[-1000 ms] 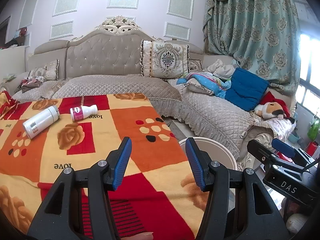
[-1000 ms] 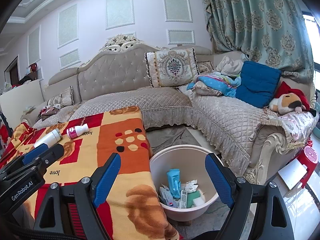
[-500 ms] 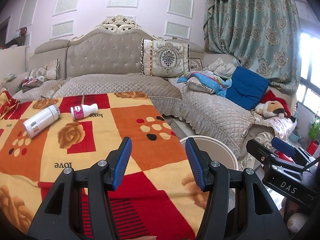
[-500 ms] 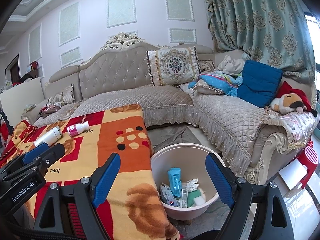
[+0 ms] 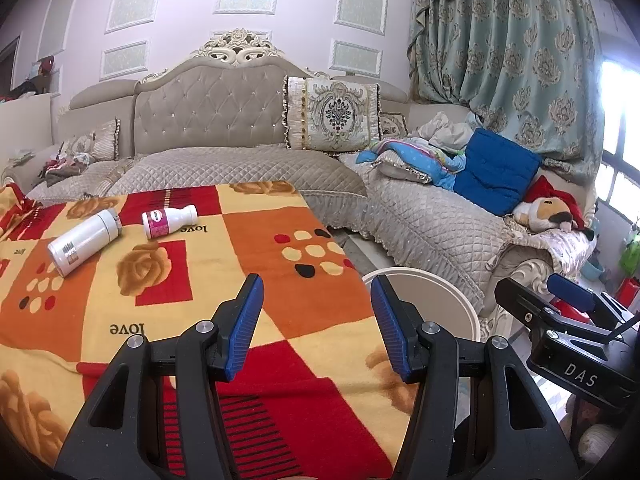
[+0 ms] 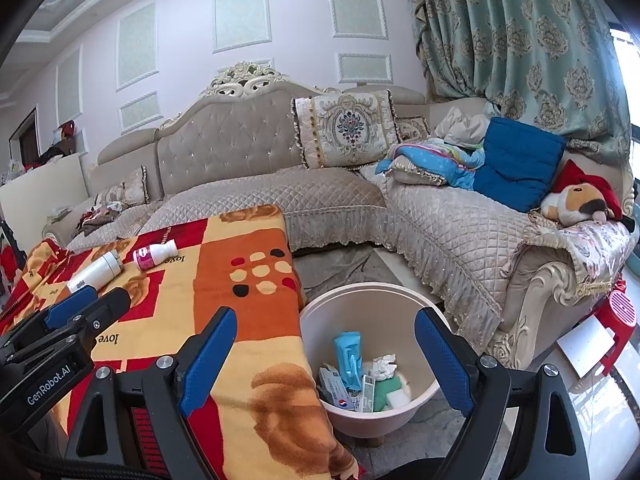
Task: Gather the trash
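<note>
Beige quilted corner sofa (image 5: pixel 248 164) fills the back, 10 to 2 o'clock, under a teal patterned curtain (image 5: pixel 516 52) at 1 o'clock. Orange, red and yellow patchwork blanket with rose prints (image 5: pixel 168 304) covers the table in front, 7 to 11 o'clock in the left wrist view. Round pale pink plastic bin (image 6: pixel 316 320) sits on the floor just off the blanket's right edge, 6 o'clock in the right wrist view; inside lie a light blue packet (image 6: pixel 349 356), crumpled white tissue (image 6: pixel 383 365), a green sponge (image 6: pixel 386 392) and small wrappers. Blue square cushion (image 5: pixel 496 172) and plush toy with red hat (image 5: pixel 548 210) on the sofa at 3 o'clock. White cylindrical flask (image 5: pixel 82 242) lies on its side on the blanket at 10 o'clock, just beside a small white bottle with pink label (image 5: pixel 170 222), also lying down. Left gripper (image 5: pixel 317 328), blue pads, jaws part open, nothing between them, over the blanket. Right gripper (image 6: pixel 325 360) jaws have just been opening, wide apart and empty, above the bin.
</note>
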Tool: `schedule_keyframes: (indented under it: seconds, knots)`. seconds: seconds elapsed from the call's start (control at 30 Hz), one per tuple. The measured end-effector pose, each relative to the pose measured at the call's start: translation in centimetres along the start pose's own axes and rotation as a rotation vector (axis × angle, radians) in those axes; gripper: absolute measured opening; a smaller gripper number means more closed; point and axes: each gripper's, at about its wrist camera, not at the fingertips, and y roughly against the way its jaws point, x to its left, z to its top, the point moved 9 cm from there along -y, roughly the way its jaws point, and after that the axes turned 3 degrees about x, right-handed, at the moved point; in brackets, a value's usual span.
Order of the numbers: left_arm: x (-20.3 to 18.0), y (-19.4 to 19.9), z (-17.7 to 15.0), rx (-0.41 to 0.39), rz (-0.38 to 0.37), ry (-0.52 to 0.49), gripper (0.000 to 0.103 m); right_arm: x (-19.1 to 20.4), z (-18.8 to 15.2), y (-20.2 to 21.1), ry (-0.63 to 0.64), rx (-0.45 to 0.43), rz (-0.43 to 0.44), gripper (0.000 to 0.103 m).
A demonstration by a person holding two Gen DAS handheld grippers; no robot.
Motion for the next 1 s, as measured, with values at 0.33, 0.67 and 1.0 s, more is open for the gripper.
schedule_keyframes:
  seconds: [0.33,0.67,1.0]
  knots:
    - [-0.06,-0.02,-0.05,0.001,0.001,0.000,0.054,-0.12,-0.08,-0.30,-0.002,0.010,-0.003,0.089]
    - [-0.09,-0.06,-0.12,0.002,0.001,-0.003,0.054,-0.31,-0.29,-0.39,-0.002,0.014,-0.004,0.089]
    - [-0.15,-0.12,-0.20,0.004,0.000,-0.003,0.054,-0.36,-0.46,-0.51,-0.003,0.018,-0.002,0.089]
